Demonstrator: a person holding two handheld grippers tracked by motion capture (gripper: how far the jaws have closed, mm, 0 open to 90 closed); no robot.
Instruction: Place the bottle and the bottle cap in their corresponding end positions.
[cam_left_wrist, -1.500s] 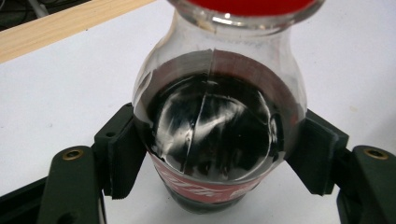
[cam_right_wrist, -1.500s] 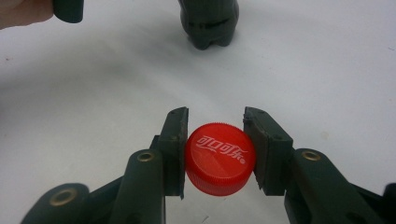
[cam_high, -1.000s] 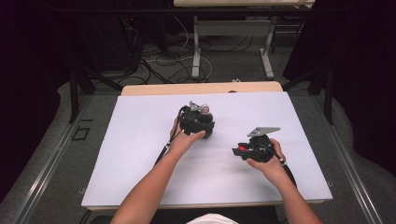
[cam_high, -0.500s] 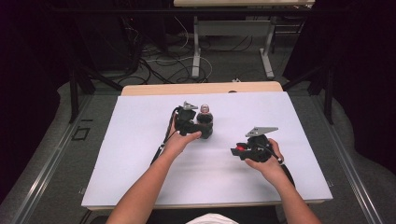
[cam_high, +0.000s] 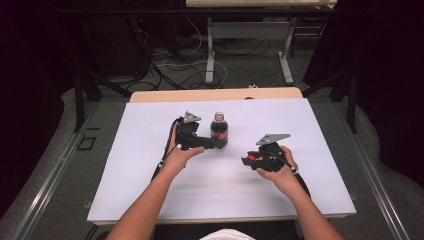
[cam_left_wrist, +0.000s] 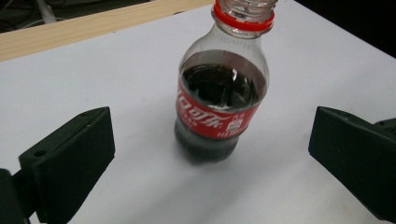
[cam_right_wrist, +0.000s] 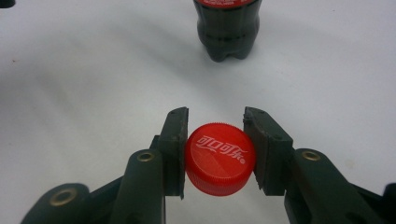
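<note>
Standing upright on the white table (cam_high: 150, 170), just past its middle, the bottle (cam_high: 219, 131) is seen uncapped, its red neck ring bare and dark cola filling it to the shoulder above a red label. The left gripper (cam_high: 212, 143) is held at the bottle's nine o'clock in the high view, and its jaws have just been opening; in the left gripper view they are spread wide, the bottle (cam_left_wrist: 220, 93) set back between them at twelve o'clock with white table showing on both sides, so nothing is pressed. Over at the bottle's four o'clock, well apart, the right gripper (cam_high: 246, 161) is kept low over the table, pointed toward nine o'clock. In the right gripper view the red cap (cam_right_wrist: 219, 158) is clamped between the two black pads, printed top facing the camera, and the bottle's base (cam_right_wrist: 227, 32) is seen farther off at twelve o'clock. A strip of bare wood (cam_high: 215, 95) is left uncovered along the table's far edge.
</note>
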